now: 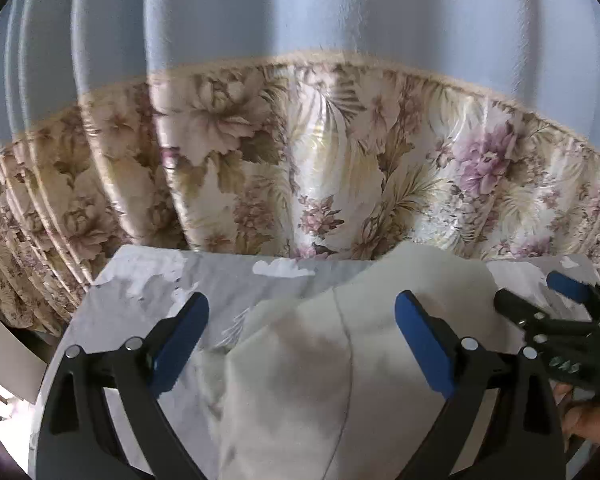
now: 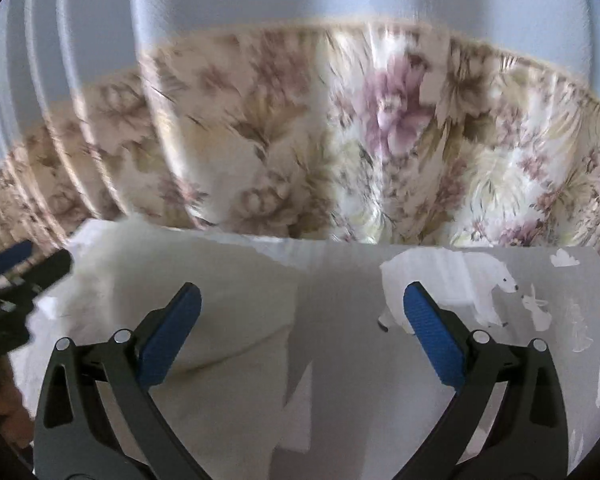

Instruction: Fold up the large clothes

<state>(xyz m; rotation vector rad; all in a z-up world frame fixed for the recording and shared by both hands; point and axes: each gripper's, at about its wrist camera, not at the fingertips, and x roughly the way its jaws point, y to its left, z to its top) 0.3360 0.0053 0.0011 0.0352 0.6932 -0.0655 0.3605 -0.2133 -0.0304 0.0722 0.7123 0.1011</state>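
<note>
A cream-white garment (image 1: pixel 300 380) lies in a folded heap on the table, with a seam running down its middle. My left gripper (image 1: pixel 302 300) hovers over it, open wide, and its blue pads touch nothing. In the right wrist view the same garment (image 2: pixel 204 312) lies at left and centre. My right gripper (image 2: pixel 300 296) is open above its right edge, with nothing pinched between its fingers. The right gripper (image 1: pixel 540 296) also shows at the far right of the left wrist view, and the left gripper (image 2: pixel 24 268) at the left edge of the right wrist view.
The table wears a grey cover (image 2: pixel 440 380) printed with a polar bear (image 2: pixel 488 280) and small white animals. Right behind the table's far edge hangs a floral curtain (image 1: pixel 300 160) under pale blue fabric. A hand (image 1: pixel 588 420) holds the right gripper.
</note>
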